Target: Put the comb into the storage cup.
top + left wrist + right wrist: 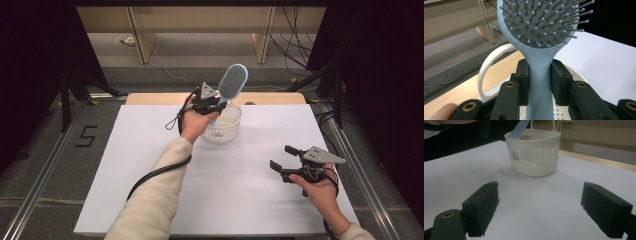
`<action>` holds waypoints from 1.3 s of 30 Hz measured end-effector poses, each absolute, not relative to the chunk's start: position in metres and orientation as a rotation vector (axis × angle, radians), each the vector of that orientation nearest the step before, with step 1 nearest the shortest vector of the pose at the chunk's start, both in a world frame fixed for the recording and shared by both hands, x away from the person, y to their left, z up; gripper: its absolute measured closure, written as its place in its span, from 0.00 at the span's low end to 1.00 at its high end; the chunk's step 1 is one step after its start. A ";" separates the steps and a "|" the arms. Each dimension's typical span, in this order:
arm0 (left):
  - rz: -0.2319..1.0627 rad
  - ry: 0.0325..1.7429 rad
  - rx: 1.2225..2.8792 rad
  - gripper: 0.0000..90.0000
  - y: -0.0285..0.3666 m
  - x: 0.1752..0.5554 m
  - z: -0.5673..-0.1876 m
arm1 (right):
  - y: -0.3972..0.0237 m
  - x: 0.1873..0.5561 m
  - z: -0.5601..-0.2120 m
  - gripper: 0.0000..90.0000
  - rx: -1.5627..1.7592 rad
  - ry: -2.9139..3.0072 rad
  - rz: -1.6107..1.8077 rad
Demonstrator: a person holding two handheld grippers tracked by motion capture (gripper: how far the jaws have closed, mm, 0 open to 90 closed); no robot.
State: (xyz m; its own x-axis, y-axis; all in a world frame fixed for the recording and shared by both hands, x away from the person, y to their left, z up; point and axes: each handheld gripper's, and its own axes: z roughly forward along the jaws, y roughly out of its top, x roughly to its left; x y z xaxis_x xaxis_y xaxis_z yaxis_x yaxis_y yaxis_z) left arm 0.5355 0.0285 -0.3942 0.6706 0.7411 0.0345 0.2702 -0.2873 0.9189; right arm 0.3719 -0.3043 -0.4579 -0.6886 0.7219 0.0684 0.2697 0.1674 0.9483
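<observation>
Blue hairbrush [232,86] stands upright, head up, handle pinched by left fingers [522,80]; right fingers [484,205] spread.

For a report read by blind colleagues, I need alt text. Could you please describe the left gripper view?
The left gripper is shut on the handle of a light blue hairbrush, whose bristled head stands upright above the two black jaws. Behind and below it is a white plastic basket with a loop handle, standing on a white table.
</observation>
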 end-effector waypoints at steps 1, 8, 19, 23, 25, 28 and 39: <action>0.572 0.799 1.856 0.78 0.028 0.536 -0.394 | -0.304 0.372 -0.458 0.18 0.938 2.052 1.532; 0.570 0.795 1.859 0.78 0.028 0.536 -0.395 | -0.304 0.372 -0.458 0.17 0.937 2.050 1.532; 0.569 0.787 1.866 0.78 0.027 0.536 -0.397 | -0.304 0.372 -0.458 0.17 0.935 2.048 1.532; 0.569 0.787 1.867 0.78 0.027 0.536 -0.397 | -0.304 0.372 -0.458 0.17 0.935 2.048 1.533; 0.570 0.787 1.868 0.78 0.026 0.536 -0.397 | -0.304 0.372 -0.458 0.17 0.933 2.048 1.533; 0.571 0.785 1.870 0.78 0.026 0.536 -0.398 | -0.304 0.372 -0.458 0.17 0.933 2.047 1.531; 0.564 0.791 1.879 0.78 0.027 0.536 -0.401 | -0.304 0.372 -0.458 0.17 0.934 2.047 1.530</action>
